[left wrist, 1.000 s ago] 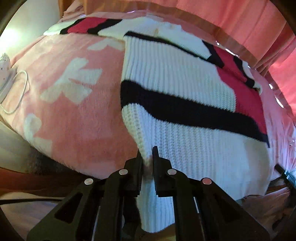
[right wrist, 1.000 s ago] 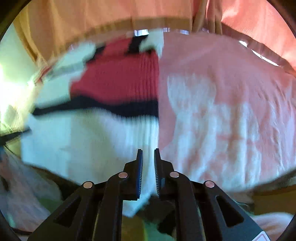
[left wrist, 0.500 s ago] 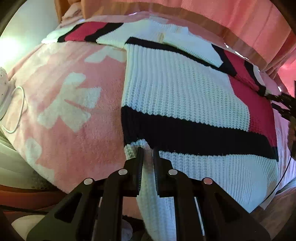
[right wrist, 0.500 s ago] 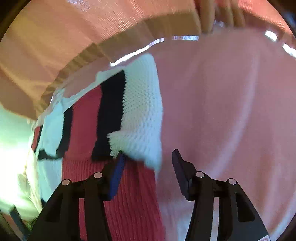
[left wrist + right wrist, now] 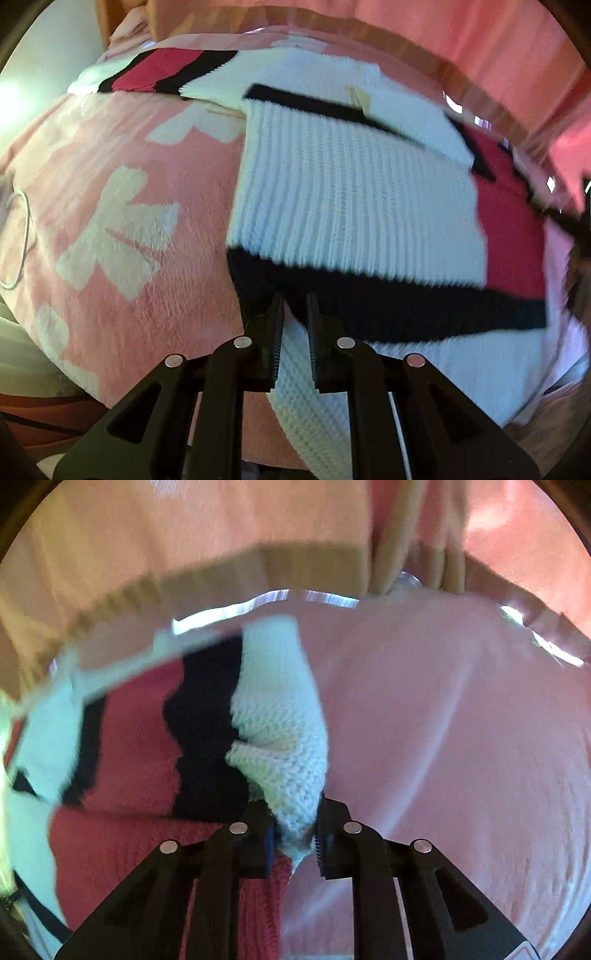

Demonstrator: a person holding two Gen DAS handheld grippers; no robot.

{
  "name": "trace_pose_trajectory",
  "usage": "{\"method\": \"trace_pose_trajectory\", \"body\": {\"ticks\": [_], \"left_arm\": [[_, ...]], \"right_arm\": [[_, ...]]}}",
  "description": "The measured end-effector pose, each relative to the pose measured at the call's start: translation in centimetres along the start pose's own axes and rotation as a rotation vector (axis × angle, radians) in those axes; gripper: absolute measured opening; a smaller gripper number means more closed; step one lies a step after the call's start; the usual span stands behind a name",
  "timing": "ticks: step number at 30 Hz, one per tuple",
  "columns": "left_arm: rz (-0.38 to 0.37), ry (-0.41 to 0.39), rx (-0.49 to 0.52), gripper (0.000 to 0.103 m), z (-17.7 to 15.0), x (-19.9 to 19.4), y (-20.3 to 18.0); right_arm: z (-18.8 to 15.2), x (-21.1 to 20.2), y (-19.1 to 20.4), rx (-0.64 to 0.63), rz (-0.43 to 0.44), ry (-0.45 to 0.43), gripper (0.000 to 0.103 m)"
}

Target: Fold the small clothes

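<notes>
A knit sweater (image 5: 351, 192) in white, black and red stripes lies spread on a pink blanket (image 5: 122, 229). My left gripper (image 5: 294, 317) is shut on the sweater's white hem at its near left corner. In the right wrist view the sweater's sleeve (image 5: 280, 716) has a white cuff beside black and red bands. My right gripper (image 5: 295, 830) is closed on the white cuff end, which bunches between the pads.
The pink blanket (image 5: 443, 738) has pale cross shapes and covers a rounded surface. A salmon curtain (image 5: 424, 40) hangs behind. A white cord (image 5: 20, 240) lies at the left edge. The right gripper's tip (image 5: 576, 221) shows at the far right of the left wrist view.
My right gripper went from open around the cuff to closed on it. My left gripper has carried the hem forward over the black stripe.
</notes>
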State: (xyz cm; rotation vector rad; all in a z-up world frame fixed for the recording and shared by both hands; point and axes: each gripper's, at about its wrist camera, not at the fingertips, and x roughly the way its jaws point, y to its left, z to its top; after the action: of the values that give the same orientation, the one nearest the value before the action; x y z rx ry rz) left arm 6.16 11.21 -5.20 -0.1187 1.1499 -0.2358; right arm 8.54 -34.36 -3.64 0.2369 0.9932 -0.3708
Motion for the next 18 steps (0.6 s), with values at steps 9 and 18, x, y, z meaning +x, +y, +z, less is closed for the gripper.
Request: {"method": "trace_pose_trajectory", "body": {"ticks": [9,18], "left_arm": [[0.019,-0.234,-0.324,0.063,14.4,-3.2,11.9],[0.216,-0.282,-0.762,0.062,24.9,4.9,26.6]], "right_arm": [[-1.0,-11.5,6.1,-0.125,-0.057,-0.298,0.061],[-4.6,-12.4,12.3,-0.195,0.248,-0.322,0.062]]}}
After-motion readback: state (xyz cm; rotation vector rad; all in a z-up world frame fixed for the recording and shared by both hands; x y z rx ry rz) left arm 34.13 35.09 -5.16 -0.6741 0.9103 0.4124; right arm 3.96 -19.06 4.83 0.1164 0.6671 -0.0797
